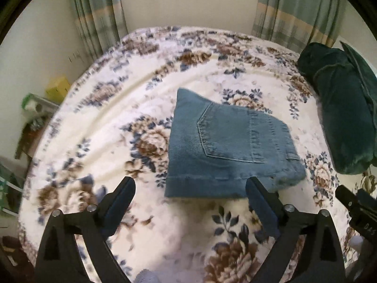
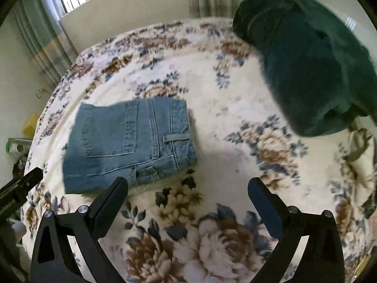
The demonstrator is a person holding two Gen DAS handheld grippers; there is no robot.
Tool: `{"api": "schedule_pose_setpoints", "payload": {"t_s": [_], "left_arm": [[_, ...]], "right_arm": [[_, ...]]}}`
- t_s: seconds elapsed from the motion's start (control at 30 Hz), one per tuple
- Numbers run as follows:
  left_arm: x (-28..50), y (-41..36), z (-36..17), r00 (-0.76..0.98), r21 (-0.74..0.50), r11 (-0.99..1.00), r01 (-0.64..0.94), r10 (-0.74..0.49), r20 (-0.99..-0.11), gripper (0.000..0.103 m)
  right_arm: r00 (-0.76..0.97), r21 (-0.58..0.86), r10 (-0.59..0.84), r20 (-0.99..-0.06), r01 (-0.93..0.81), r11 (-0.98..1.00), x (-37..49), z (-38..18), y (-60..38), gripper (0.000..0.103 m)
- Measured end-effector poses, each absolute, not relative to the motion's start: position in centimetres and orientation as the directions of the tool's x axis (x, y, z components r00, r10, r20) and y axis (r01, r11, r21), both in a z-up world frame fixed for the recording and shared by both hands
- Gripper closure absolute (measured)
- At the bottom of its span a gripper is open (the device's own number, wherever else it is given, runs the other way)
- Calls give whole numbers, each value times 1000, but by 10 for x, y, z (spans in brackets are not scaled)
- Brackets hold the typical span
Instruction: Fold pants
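Observation:
The blue denim pants lie folded into a compact square on the floral bedspread, back pocket up. In the right wrist view the pants lie left of centre. My left gripper is open and empty, just in front of the near edge of the pants. My right gripper is open and empty, over the bedspread to the right of the pants' near corner. The right gripper's side also shows at the right edge of the left wrist view.
A dark green pillow lies at the right side of the bed, also large in the right wrist view. Curtains and a window wall stand behind the bed. A yellow box and clutter sit left of the bed.

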State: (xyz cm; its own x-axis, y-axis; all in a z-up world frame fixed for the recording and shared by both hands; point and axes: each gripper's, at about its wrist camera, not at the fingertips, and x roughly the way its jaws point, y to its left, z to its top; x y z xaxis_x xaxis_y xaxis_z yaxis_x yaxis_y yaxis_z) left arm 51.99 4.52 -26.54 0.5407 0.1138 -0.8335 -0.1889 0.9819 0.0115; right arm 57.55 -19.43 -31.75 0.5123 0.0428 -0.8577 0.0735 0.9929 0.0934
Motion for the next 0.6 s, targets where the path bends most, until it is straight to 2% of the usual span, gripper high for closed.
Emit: {"api": "schedule_pose_setpoints", "payload": {"t_s": [0.23,0.6], "left_arm": [[454,23,-183,596,8,982,-186,119,-794,5],[322,-11,-56,673,2,986,-169,117,-731,5]], "right_arm": [[575,68,20,-818,62,996,487,-212,-206,0],[694,57,71,-717,-42,997,335,-45,-223,0]]}}
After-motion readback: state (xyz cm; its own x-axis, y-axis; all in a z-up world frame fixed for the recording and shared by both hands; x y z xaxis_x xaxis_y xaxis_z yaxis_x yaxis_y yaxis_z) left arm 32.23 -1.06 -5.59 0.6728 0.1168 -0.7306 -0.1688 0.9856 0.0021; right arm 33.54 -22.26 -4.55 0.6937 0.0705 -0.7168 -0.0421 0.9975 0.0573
